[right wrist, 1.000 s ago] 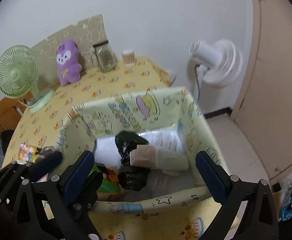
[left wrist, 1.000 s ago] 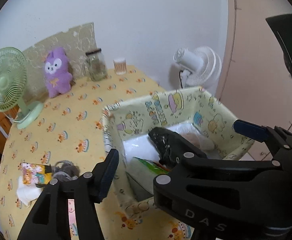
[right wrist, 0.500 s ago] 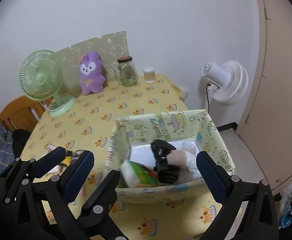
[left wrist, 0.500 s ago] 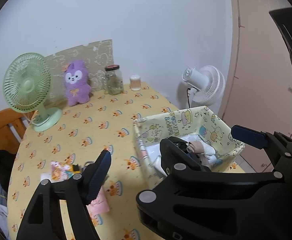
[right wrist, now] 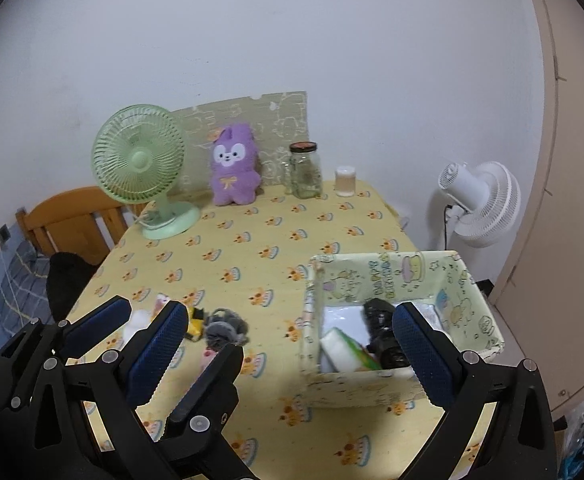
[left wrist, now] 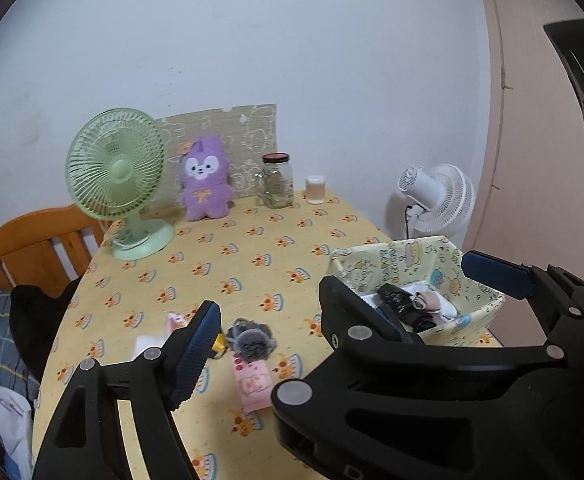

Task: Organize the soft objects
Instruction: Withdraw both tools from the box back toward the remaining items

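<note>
Fabric bin (right wrist: 387,390): stands at the table's right edge, open-topped as the collecting point; holds a black bundle (right wrist: 379,332) and white packs. Left of the bin: grey fluffy item (right wrist: 226,330) and pink pouch (left wrist: 254,380), loose on the tablecloth (right wrist: 252,240), likely unsorted. Left gripper (left wrist: 343,300) and right gripper (right wrist: 288,344): both spread wide, empty, raised above the table near the bin.

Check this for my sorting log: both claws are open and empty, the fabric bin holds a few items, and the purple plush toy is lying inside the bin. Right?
Not quite. The purple plush toy is not in the fabric bin; it stands at the far edge of the table against the wall, as the right wrist view shows. The rest holds: the left claw and right claw are open and empty, and the bin holds a few items.
</note>
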`<state>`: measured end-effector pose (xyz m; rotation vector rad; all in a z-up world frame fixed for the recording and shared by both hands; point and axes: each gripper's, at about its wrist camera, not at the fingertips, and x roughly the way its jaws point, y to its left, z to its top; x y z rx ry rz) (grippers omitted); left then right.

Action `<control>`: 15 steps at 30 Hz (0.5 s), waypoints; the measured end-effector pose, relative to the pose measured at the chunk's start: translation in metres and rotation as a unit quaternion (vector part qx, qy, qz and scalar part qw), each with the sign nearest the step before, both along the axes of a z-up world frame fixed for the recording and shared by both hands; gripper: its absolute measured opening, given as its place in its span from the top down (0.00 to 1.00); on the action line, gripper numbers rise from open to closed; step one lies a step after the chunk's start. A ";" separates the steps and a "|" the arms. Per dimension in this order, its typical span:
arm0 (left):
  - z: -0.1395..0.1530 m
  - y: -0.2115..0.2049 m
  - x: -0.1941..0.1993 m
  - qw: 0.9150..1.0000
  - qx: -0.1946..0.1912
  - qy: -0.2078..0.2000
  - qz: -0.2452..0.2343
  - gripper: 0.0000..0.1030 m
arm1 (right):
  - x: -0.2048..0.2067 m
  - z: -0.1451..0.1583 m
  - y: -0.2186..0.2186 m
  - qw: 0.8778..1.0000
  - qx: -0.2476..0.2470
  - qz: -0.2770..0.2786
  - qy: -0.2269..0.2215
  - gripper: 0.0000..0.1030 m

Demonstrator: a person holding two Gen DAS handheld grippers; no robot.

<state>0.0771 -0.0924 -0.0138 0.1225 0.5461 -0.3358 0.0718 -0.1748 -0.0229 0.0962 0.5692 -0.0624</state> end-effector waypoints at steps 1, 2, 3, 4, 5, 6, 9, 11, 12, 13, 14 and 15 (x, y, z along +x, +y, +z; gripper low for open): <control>-0.001 0.003 0.000 1.000 -0.001 0.001 0.002 0.22 | 0.000 0.000 0.004 1.000 -0.001 0.003 0.000 0.00; -0.001 0.007 -0.001 1.000 -0.001 0.002 0.004 0.22 | 0.000 -0.001 0.007 1.000 -0.001 0.004 0.001 0.00; -0.002 0.011 -0.002 1.000 -0.002 0.001 0.007 0.22 | 0.000 -0.001 0.012 1.000 -0.002 0.007 0.002 0.00; -0.003 0.014 -0.003 1.000 -0.004 0.000 0.009 0.22 | 0.000 -0.002 0.015 1.000 -0.003 0.009 0.002 0.00; -0.005 0.018 -0.003 1.000 -0.005 -0.002 0.010 0.22 | 0.000 -0.002 0.018 1.000 -0.004 0.011 0.002 0.00; -0.006 0.021 -0.003 1.000 -0.006 -0.003 0.012 0.22 | 0.000 -0.003 0.023 1.000 -0.006 0.013 0.000 0.00; -0.010 0.031 -0.002 1.000 -0.004 0.000 0.018 0.22 | 0.001 -0.007 0.033 1.000 -0.006 0.018 0.001 0.00; -0.013 0.037 -0.002 1.000 -0.007 -0.002 0.023 0.22 | 0.001 -0.010 0.039 1.000 -0.007 0.023 0.003 0.00; -0.014 0.040 -0.003 1.000 -0.008 -0.004 0.024 0.22 | 0.002 -0.011 0.042 1.000 -0.009 0.025 0.001 0.00; -0.015 0.043 -0.002 1.000 -0.009 -0.007 0.026 0.22 | 0.002 -0.012 0.045 1.000 -0.010 0.027 -0.001 0.00; -0.016 0.046 -0.003 1.000 -0.009 -0.008 0.028 0.22 | 0.002 -0.012 0.047 1.000 -0.011 0.028 -0.003 0.00; -0.018 0.050 -0.002 0.999 -0.010 -0.007 0.031 0.22 | 0.003 -0.014 0.051 0.999 -0.012 0.029 -0.005 0.00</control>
